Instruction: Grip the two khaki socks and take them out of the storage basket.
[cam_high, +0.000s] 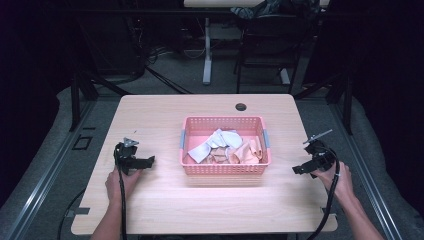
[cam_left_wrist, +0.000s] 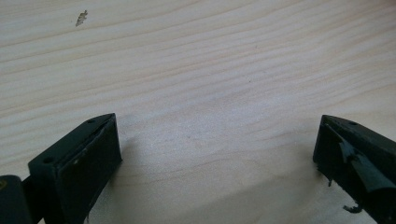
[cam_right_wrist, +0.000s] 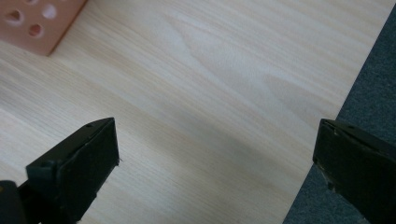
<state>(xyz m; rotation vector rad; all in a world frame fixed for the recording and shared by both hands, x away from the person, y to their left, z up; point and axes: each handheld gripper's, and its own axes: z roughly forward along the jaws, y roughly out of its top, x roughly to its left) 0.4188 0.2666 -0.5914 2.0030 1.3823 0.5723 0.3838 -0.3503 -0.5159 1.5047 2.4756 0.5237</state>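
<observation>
— Pink plastic, pierced with small holes: that is the basket (cam_high: 225, 169) in the middle of the pale wood bench (cam_high: 165, 210), and it holds a heap of crumpled cloths (cam_high: 227, 147), white-grey ones to the left, peach ones to the right.

— And the grippers?

— The left gripper (cam_high: 148, 162) sits on the bench left of the basket, well apart from it, with the left hand (cam_high: 121, 181) around its grip. Its jaws stand wide apart with nothing between them. The right gripper (cam_high: 299, 170) is near the bench's right edge, held by the right hand (cam_high: 341, 180), and points towards the basket. Its jaws are spread just as wide and are also empty.

— Do they touch anything?

— Neither touches the basket or the cloths. In the left gripper view, the left gripper (cam_left_wrist: 217, 154) looks down close on bare wood grain, with a small chip mark (cam_left_wrist: 81, 17) in the surface far up at the left. One pad (cam_left_wrist: 364, 170) looks frayed at its edge.

— What does the right gripper view add?

— The right gripper (cam_right_wrist: 215, 158) straddles the bench's edge: one jaw over wood, the other over the dark grey floor (cam_right_wrist: 369, 88). A corner of the basket (cam_right_wrist: 37, 25) shows at the top left, its round holes clear. The high view gives the whole layout, the dark cable hole (cam_high: 241, 106) at the far side of the bench, and the cables trailing back from both grippers.
</observation>
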